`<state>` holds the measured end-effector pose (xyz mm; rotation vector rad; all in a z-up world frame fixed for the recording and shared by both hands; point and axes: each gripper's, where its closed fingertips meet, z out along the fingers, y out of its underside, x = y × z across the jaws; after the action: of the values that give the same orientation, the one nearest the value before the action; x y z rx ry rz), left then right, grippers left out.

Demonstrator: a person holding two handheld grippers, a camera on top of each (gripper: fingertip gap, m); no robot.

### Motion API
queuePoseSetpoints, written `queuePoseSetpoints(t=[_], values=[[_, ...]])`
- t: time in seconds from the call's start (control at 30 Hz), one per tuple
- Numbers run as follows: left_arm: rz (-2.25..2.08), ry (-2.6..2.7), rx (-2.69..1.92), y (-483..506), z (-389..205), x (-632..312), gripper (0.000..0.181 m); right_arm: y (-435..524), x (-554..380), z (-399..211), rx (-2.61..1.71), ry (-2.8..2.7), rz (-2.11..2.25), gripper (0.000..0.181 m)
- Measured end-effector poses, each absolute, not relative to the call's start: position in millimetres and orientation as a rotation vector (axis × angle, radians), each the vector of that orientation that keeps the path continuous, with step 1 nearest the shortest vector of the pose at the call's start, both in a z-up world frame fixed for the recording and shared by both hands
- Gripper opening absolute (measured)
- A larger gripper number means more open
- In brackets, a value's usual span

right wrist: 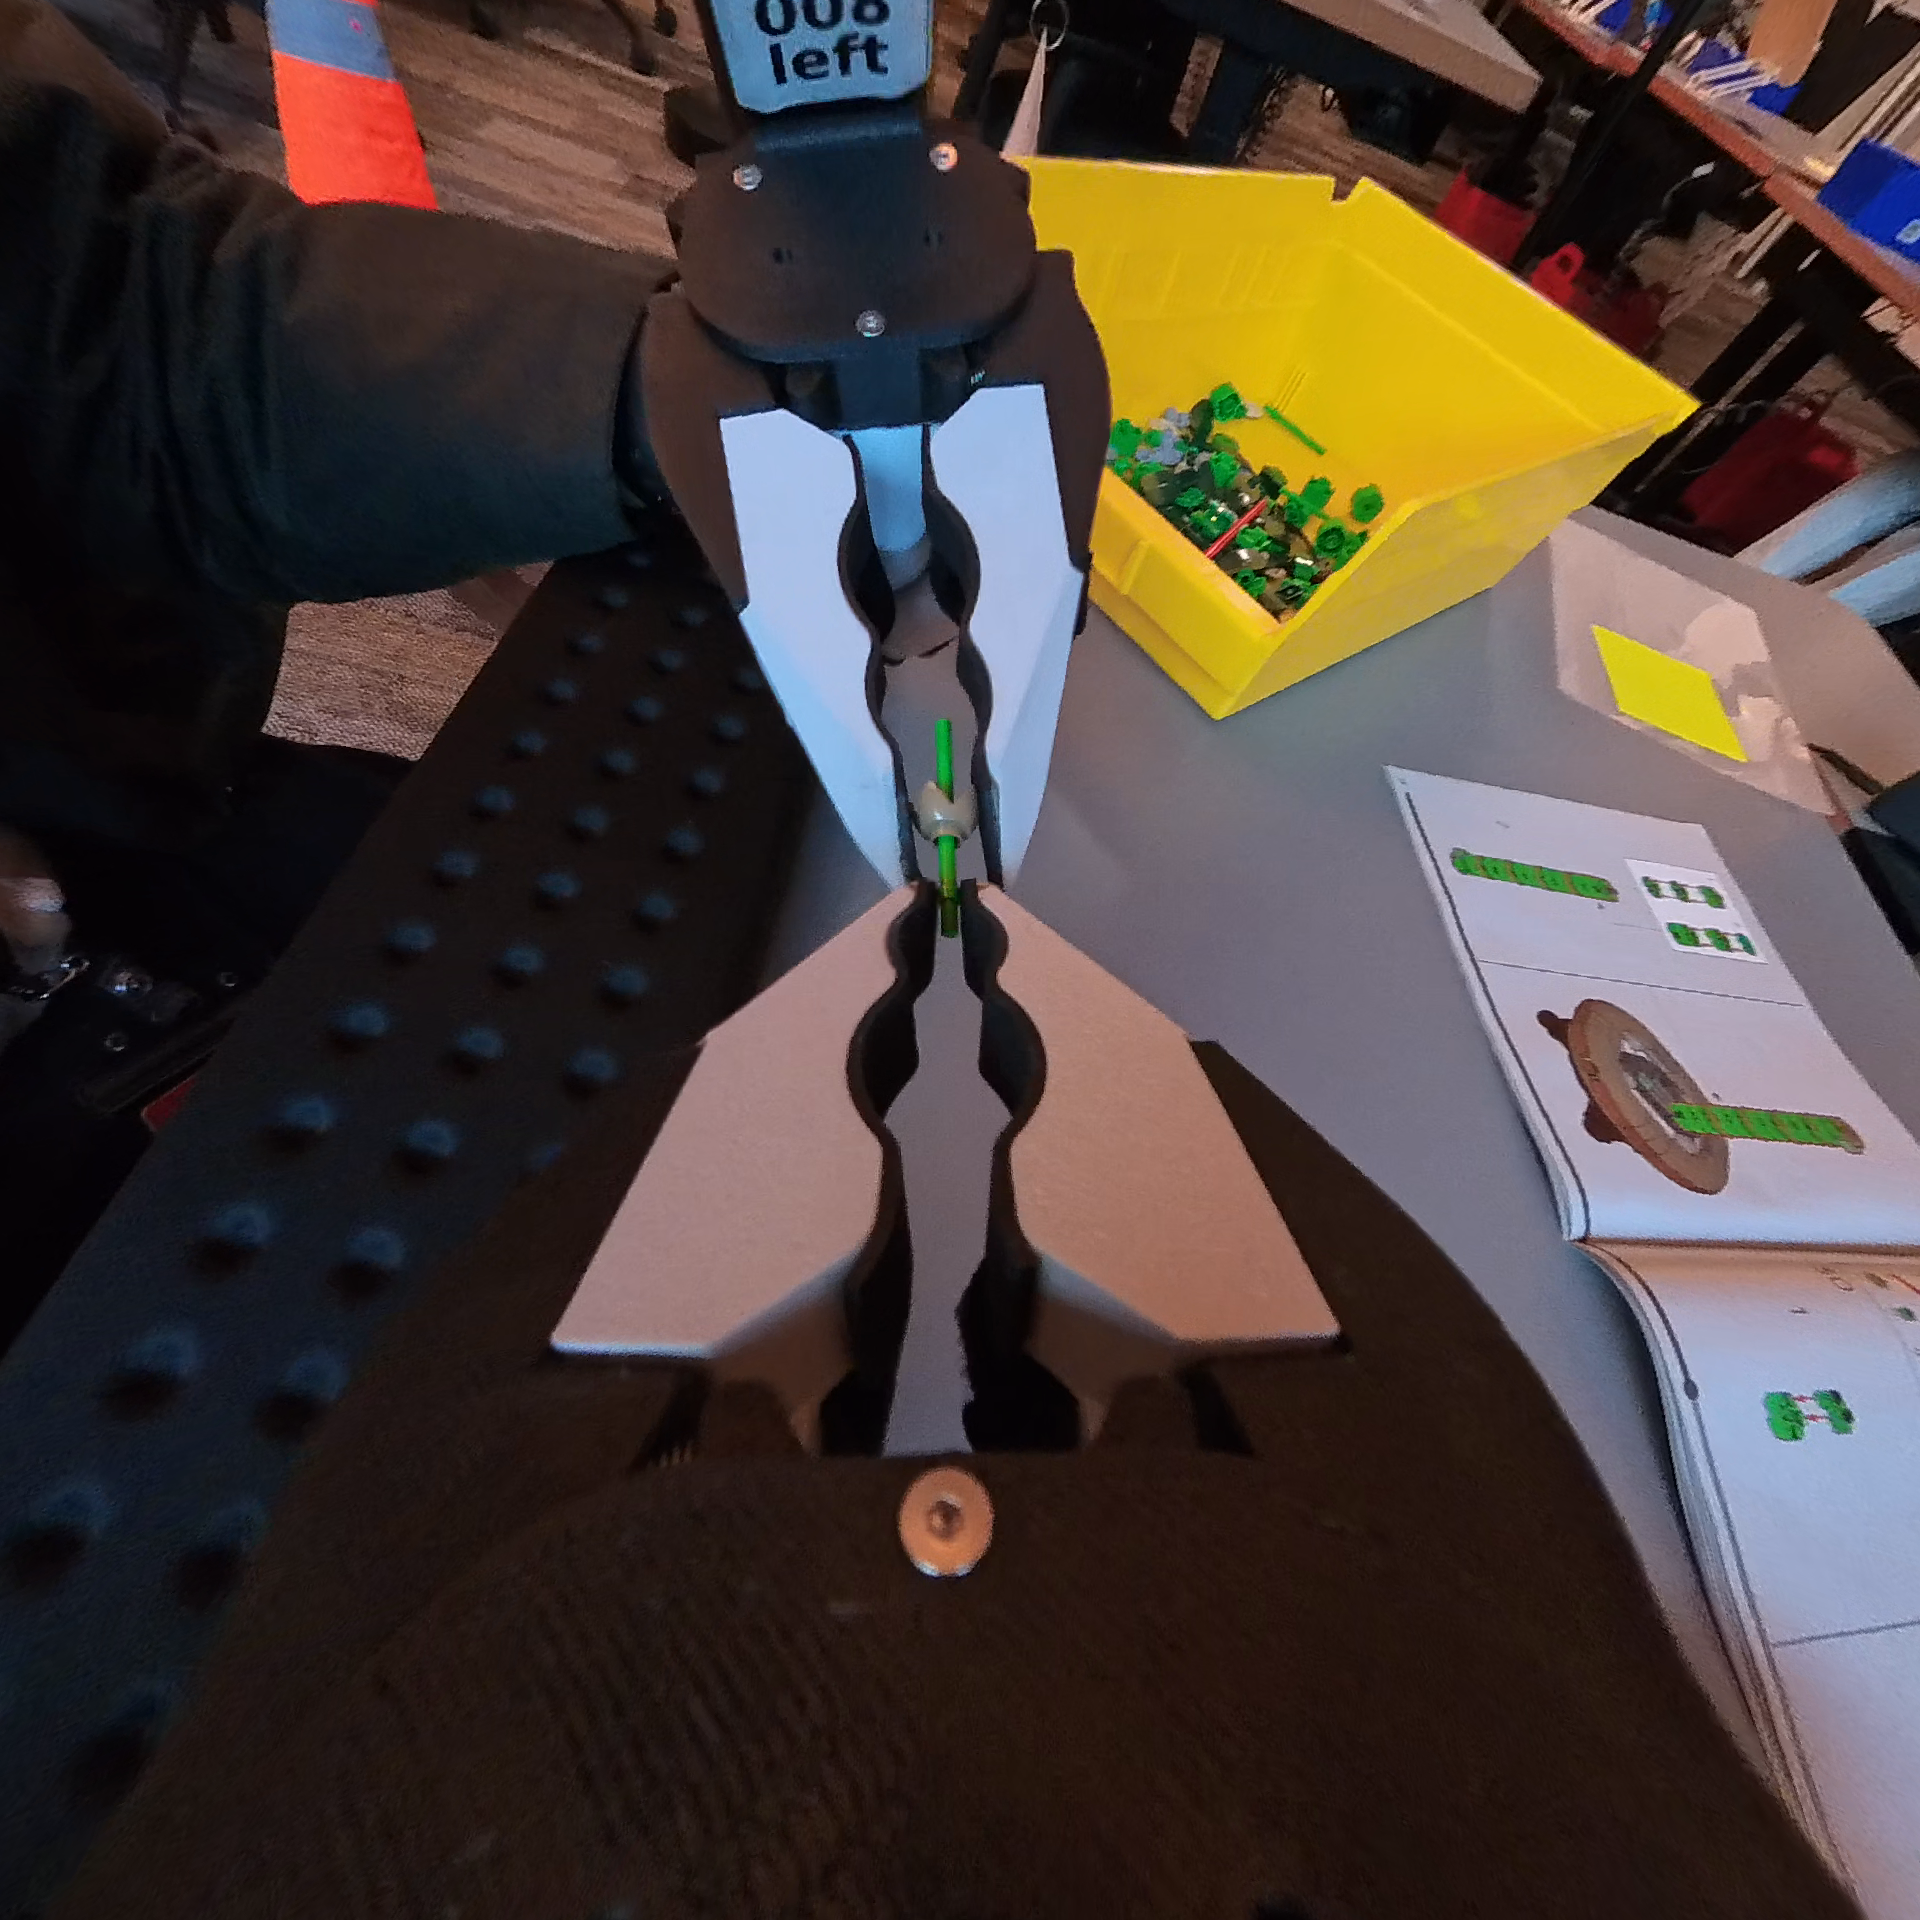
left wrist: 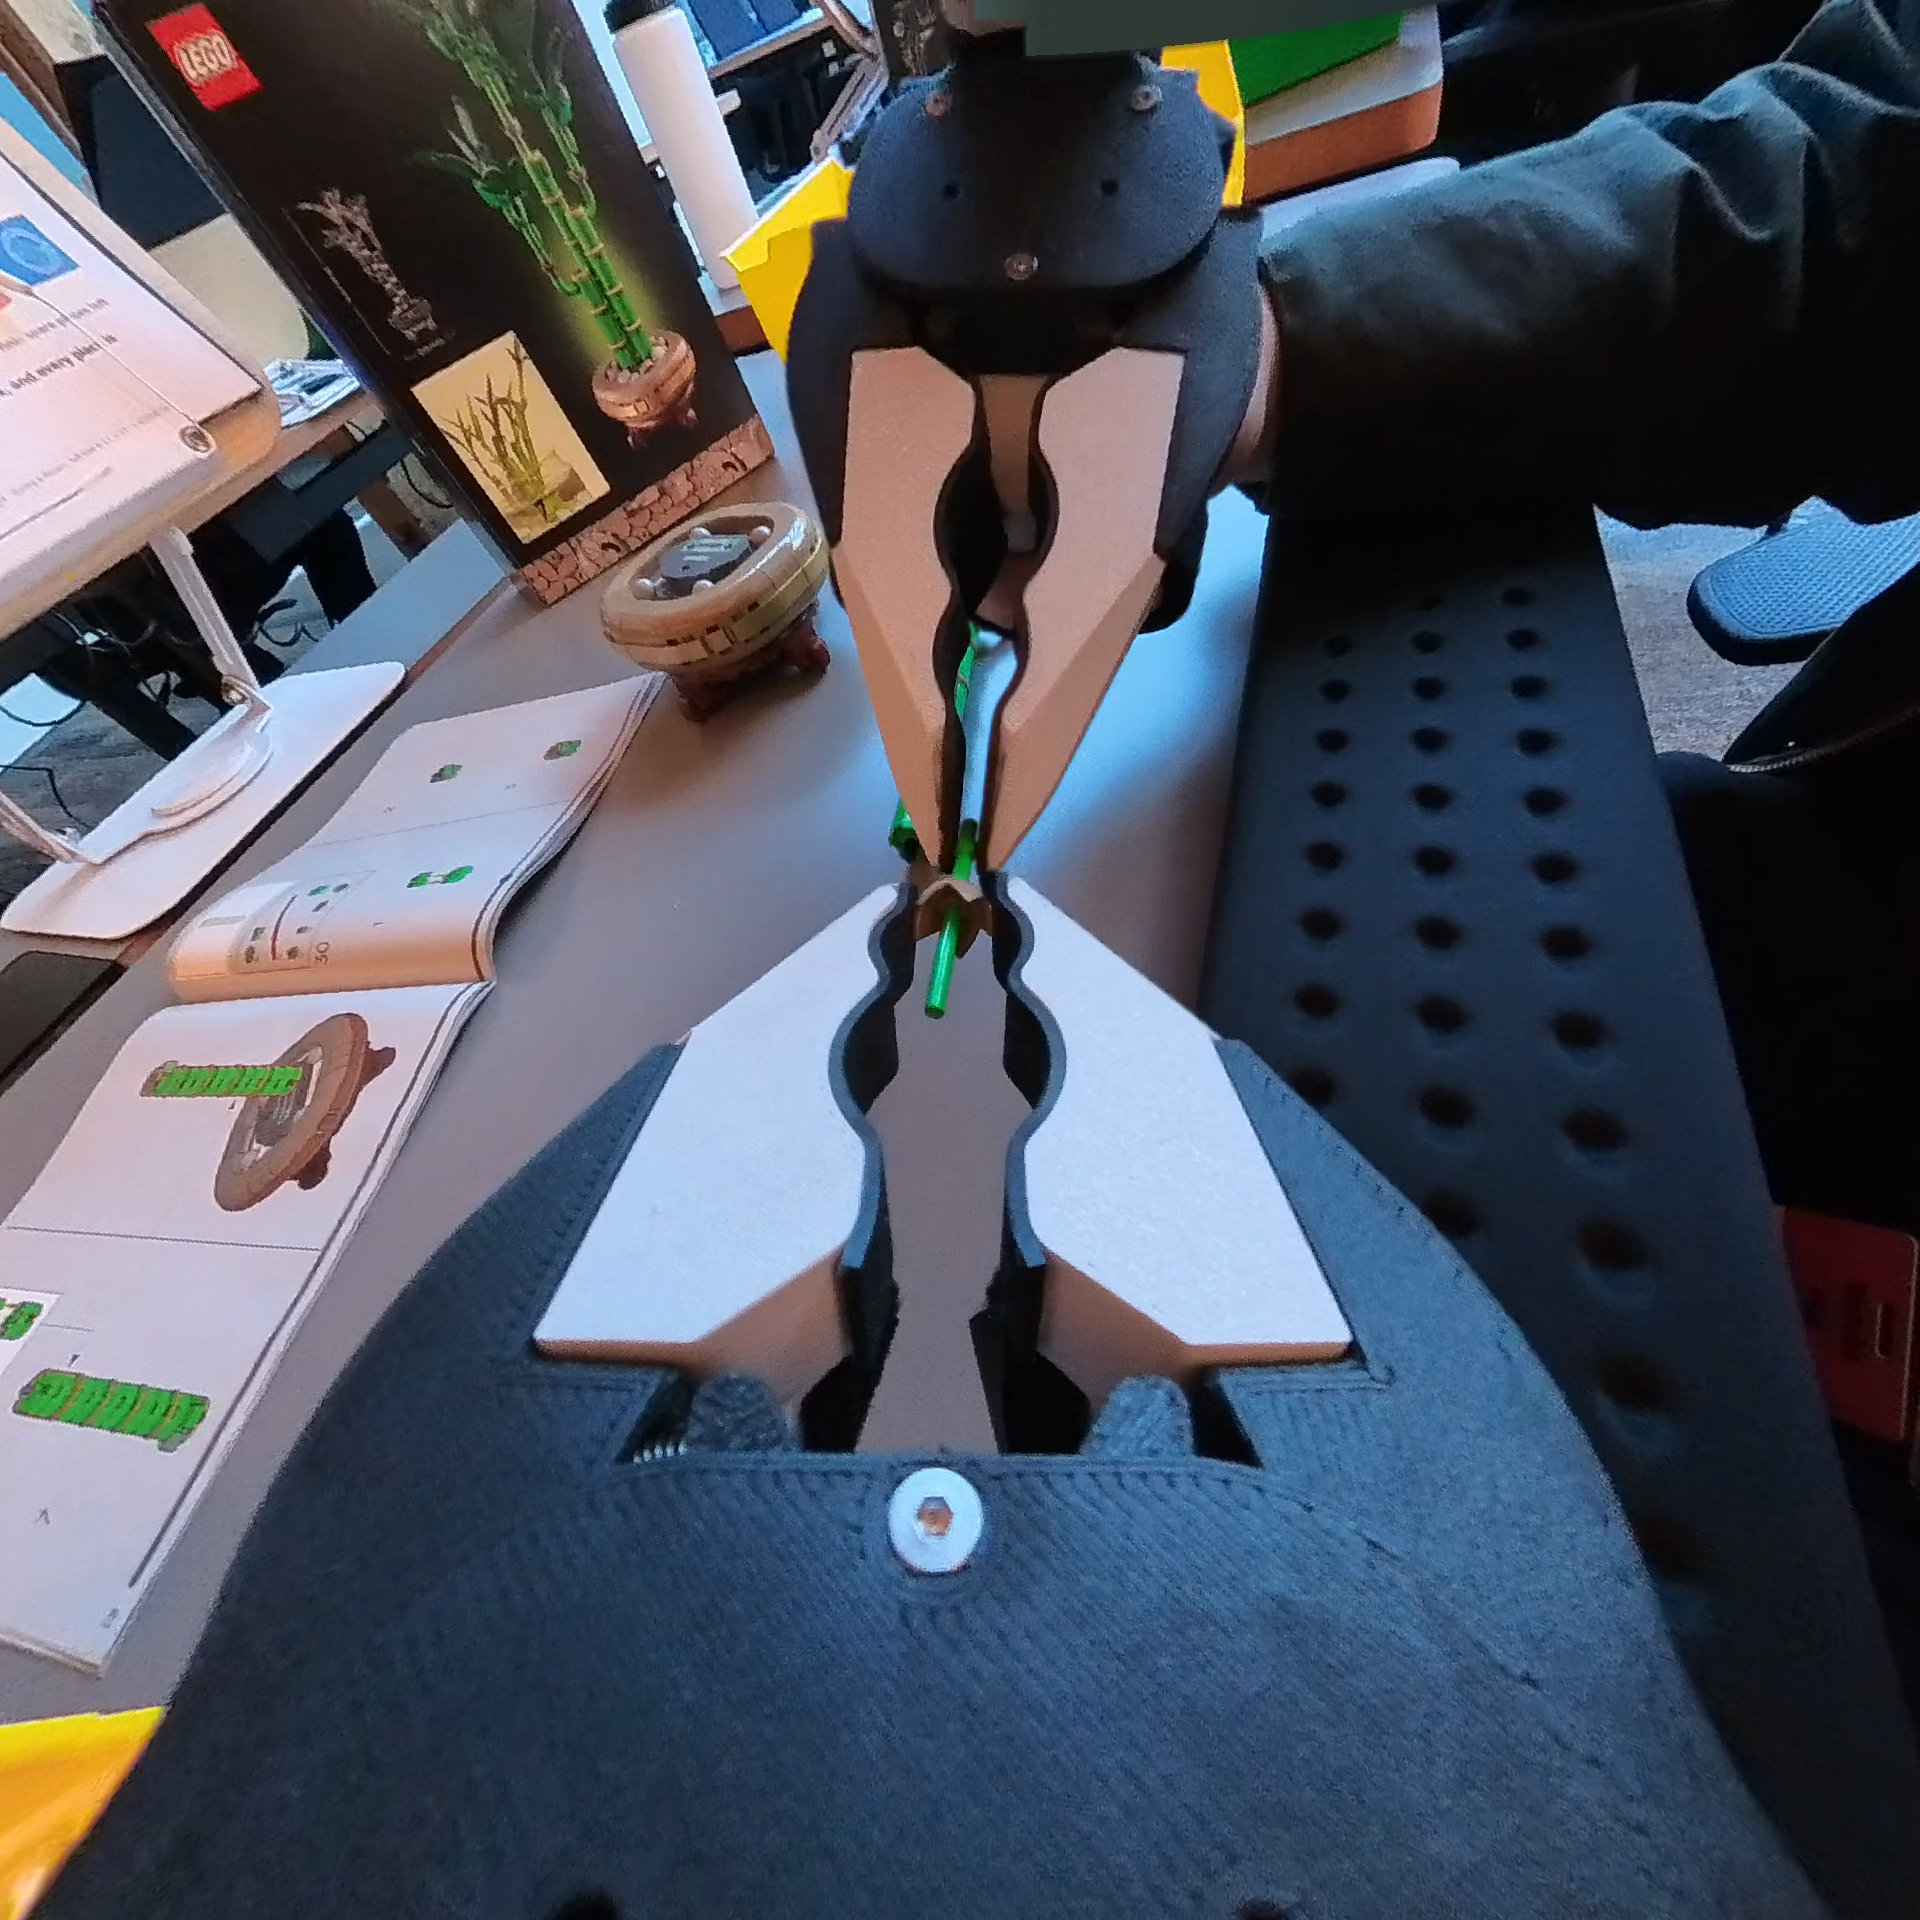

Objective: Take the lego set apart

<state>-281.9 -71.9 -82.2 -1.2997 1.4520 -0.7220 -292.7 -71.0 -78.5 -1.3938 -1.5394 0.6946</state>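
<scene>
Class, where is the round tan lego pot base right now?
In the left wrist view, the pot base stands on the grey table, left side, between the lego box and the open booklet.

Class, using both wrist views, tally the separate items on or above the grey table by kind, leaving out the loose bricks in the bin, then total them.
Two-finger grippers: 2, left gripper and right gripper
Thin green rod with tan collar piece: 1
Round tan pot base: 1
Yellow plastic bin: 1
Open instruction booklet: 1
Black set box: 1
Total: 7
</scene>
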Motion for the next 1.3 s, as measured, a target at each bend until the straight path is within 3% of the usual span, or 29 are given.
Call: queuePoseSetpoints(t=[0.57,0.67,0.73,1.3], values=[[-0.725,1.434,-1.232,-77.5,-73.2,-280.1,0.012,-76.4,-281.3,-72.8,-1.418,-1.554,0.753,0.003],[-0.771,1.445,-1.227,-82.9,-73.4,-277.0,0.02,-79.9,-285.2,-75.0,-1.403,-1.571,0.761,0.003],[-0.761,1.478,-1.245,-84.1,-79.2,-276.7,0.012,-80.9,-287.3,-78.6,-1.394,-1.602,0.715,0.003],[-0.757,1.484,-1.254,-83.0,-74.6,-280.3,0.012,-79.4,-272.0,-73.3,-1.4,-1.596,0.725,0.003]])
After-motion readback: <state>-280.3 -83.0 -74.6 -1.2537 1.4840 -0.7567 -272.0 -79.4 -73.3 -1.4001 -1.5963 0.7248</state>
